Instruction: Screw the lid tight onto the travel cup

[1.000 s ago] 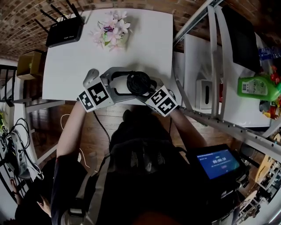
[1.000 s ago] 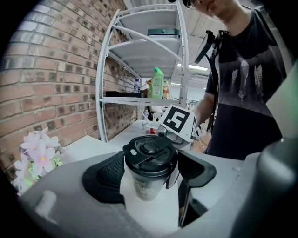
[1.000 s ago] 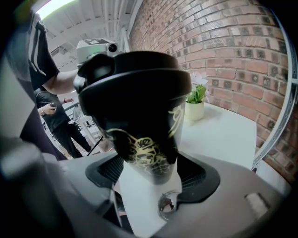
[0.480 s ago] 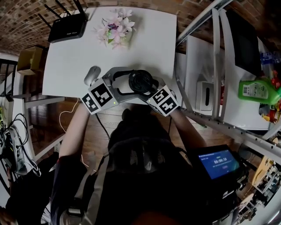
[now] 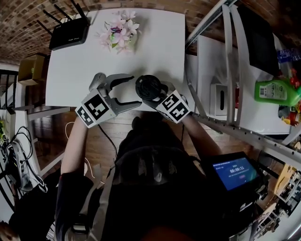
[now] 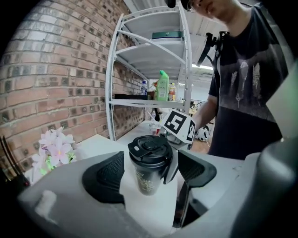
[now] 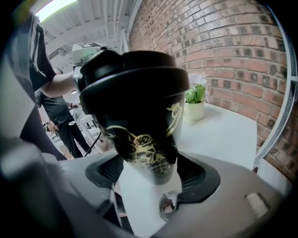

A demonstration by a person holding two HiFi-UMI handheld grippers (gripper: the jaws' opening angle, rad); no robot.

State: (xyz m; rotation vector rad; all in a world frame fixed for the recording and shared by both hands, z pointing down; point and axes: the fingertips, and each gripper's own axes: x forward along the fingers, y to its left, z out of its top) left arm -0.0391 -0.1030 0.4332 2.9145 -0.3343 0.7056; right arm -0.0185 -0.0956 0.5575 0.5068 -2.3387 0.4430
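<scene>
2 pale grey moulded grippers, left gripper (image 5: 133, 89), right gripper (image 7: 150, 179), black ribbed pads (image 6: 106, 175), white cube (image 5: 96, 109) with black square markers on each, dark short-sleeved T-shirt (image 6: 247, 74) with pale print, upper right

The head view is showing a brightly lit table (image 5: 155, 42) at the top, while the lower half is sinking into darkness. Fisheye distortion is bending the shelf rails (image 5: 230, 61) at the right. Both gripper views are darkening to black in their corners. In the right gripper view the cup (image 7: 139, 116) is blurring at centre, and a ceiling light (image 7: 56, 7) is glaring at upper left.
</scene>
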